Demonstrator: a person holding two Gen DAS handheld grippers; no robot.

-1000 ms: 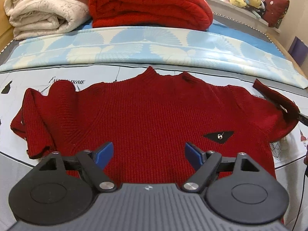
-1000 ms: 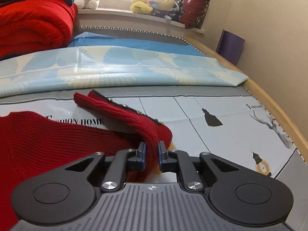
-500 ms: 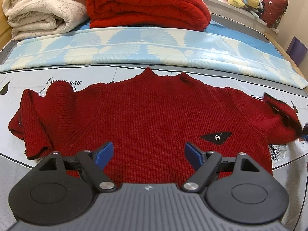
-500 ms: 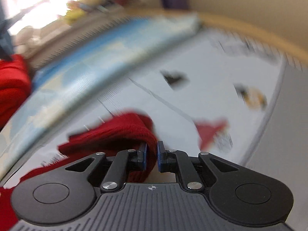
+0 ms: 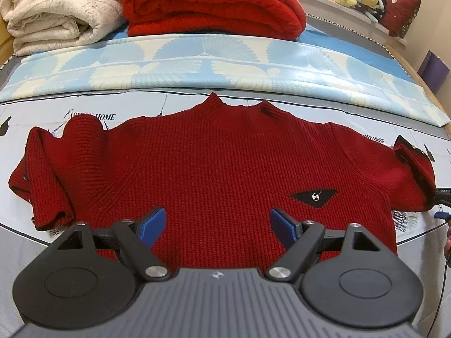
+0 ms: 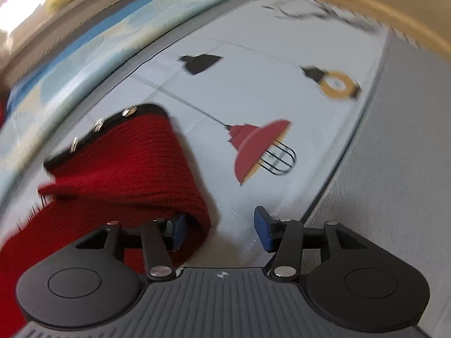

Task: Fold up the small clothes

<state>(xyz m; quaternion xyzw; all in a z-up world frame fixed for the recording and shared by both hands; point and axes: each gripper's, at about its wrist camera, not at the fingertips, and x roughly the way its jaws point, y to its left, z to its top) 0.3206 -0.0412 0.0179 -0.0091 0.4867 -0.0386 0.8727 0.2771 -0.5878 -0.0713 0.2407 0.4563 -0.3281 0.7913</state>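
The red sweater (image 5: 214, 166) lies flat mid-frame on the bed (image 5: 417, 236). Left gripper (image 5: 215, 222) hovers above its hem, fingers apart — right gripper (image 6: 220, 229) fingers opening, the sleeve (image 6: 135, 169) draped over the left one.

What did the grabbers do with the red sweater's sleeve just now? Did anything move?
The right gripper carried the sleeve down onto the bed sheet and is opening its jaws, letting the sleeve go; the cuff lies folded back. The left gripper stayed open over the sweater, which did not move otherwise.
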